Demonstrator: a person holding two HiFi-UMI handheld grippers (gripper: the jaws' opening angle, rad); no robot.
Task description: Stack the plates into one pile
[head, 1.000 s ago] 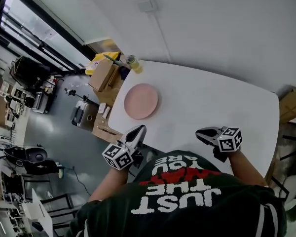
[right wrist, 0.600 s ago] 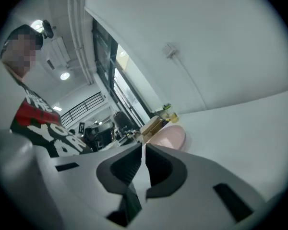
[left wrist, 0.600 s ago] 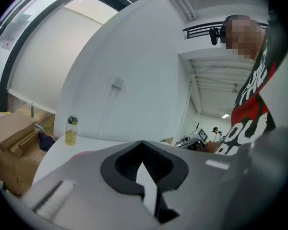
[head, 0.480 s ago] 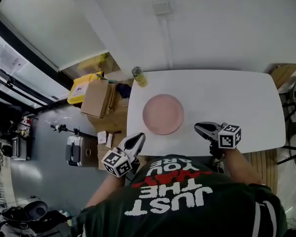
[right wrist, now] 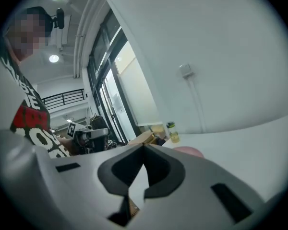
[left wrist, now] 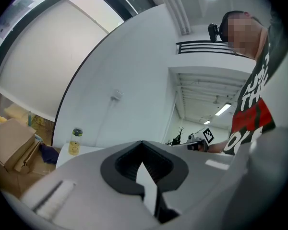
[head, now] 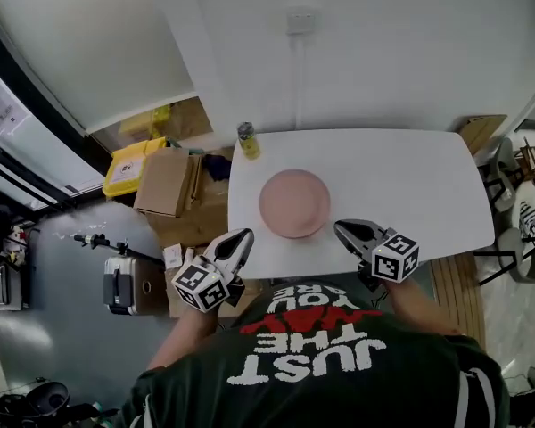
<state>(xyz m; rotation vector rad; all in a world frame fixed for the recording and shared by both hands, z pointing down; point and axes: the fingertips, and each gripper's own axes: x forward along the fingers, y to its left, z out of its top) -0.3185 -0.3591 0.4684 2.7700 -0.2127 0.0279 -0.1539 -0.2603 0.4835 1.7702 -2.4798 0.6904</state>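
Note:
One pink plate (head: 294,203) lies on the white table (head: 410,185), a little left of the middle; it may be a pile, but I cannot tell how many. Its rim shows in the right gripper view as the plate (right wrist: 188,152). My left gripper (head: 241,239) hovers at the table's near left corner, jaws together and empty, as the left gripper (left wrist: 143,145) shows. My right gripper (head: 343,230) hangs over the near edge, right of the plate. Its jaws have just been closing with nothing between them, and the right gripper (right wrist: 144,147) is shut.
A small bottle (head: 247,141) of yellow liquid stands at the table's far left corner. Cardboard boxes (head: 165,184) and a yellow crate (head: 134,163) sit on the floor to the left, with a case (head: 129,285) nearer. A white wall runs behind the table.
The view has swung so the table now lies square in front. Both grippers came round with it and now flank the plate at the near edge.

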